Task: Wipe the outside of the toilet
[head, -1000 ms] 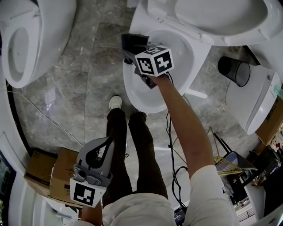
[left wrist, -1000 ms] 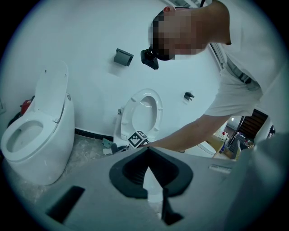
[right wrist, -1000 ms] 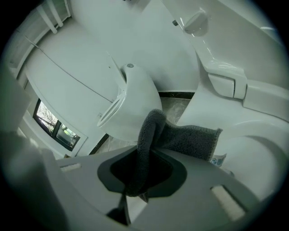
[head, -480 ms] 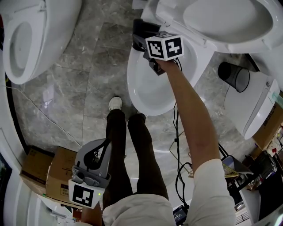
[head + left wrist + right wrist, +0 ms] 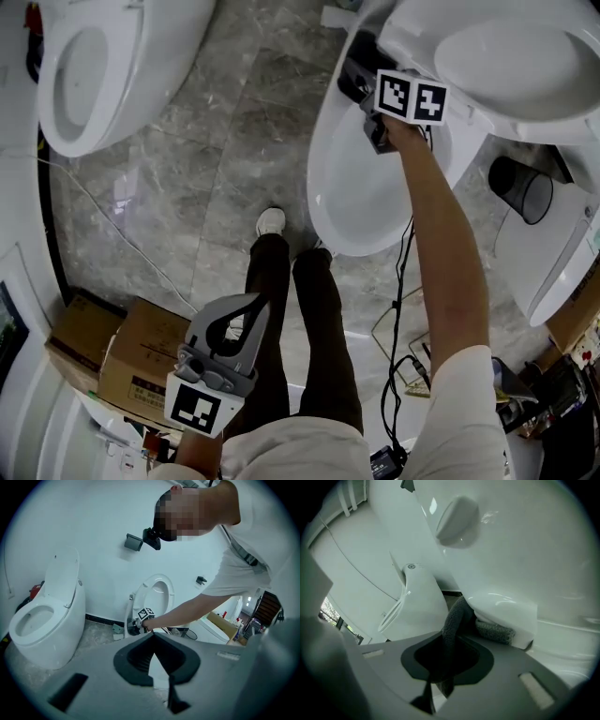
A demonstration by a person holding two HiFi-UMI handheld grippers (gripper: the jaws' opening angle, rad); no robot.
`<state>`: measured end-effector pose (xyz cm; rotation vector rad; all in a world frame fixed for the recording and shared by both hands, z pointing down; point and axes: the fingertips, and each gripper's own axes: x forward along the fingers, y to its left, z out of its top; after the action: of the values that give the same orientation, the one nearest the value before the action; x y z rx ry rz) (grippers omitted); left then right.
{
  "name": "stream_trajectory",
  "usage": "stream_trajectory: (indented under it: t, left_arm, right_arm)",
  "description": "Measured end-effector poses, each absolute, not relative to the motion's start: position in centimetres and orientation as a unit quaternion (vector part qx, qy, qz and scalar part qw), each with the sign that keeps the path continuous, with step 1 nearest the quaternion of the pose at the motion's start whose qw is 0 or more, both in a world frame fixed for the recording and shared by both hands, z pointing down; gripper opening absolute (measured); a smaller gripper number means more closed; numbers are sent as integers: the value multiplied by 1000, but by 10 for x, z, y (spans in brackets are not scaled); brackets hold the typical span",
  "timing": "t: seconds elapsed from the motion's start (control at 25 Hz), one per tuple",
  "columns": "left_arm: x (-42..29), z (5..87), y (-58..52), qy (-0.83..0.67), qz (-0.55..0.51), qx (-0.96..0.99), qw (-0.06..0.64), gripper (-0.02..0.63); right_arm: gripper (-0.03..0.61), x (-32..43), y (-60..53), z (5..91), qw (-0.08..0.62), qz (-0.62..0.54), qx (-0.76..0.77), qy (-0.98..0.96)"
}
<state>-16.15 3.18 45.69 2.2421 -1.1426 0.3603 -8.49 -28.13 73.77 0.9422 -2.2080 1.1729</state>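
While the left gripper (image 5: 255, 302) hangs low beside the person's legs (image 5: 317, 328) with its jaws pressed together on nothing, the right gripper (image 5: 448, 639) is clamped tight on a grey cloth (image 5: 457, 616). That cloth is pushed against the outside of the white toilet (image 5: 356, 202), tucked just under a ledge at the back of the bowl near the raised lid (image 5: 525, 66). A second toilet (image 5: 94, 75) stands well apart across the stone floor (image 5: 216, 169). A cardboard box (image 5: 131, 361) sits near the left gripper.
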Motion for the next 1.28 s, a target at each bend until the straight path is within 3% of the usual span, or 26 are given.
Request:
stream_trajectory:
  t: [0.36, 0.8, 1.28]
  left_arm:
    - [-175, 449, 41, -426, 134, 844, 297, -3]
    - [-165, 418, 53, -418, 125, 858, 270, -3]
    - [-138, 314, 78, -375, 135, 889, 224, -3]
  right_arm:
    - [61, -90, -269, 708, 204, 430, 345, -809]
    - [60, -54, -225, 591, 5, 451, 368, -814]
    - [60, 31, -90, 394, -120, 429, 403, -799]
